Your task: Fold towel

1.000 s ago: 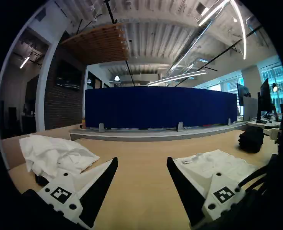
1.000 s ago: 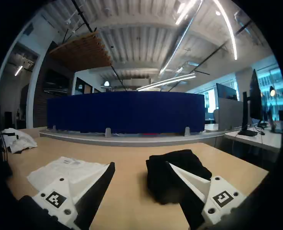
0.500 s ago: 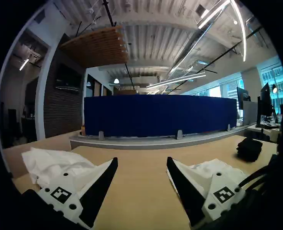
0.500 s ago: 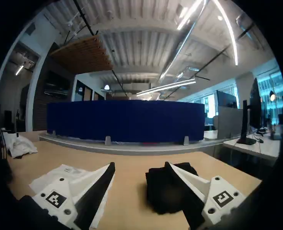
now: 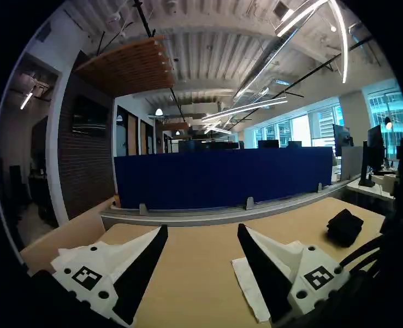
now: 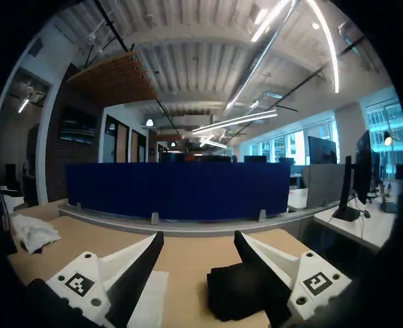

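Left gripper view risen, white towel [image 5: 249, 292] lower, black cloth [image 5: 344, 225] farther

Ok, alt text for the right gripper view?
The open right gripper hovers over a light wooden desk, a folded black cloth by its right finger and a flat white towel by its left; a blue partition stands behind.

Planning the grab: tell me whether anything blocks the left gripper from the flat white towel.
Nothing visible does. The flat white towel lies right at the open left gripper; the black cloth sits farther off, apart from it.
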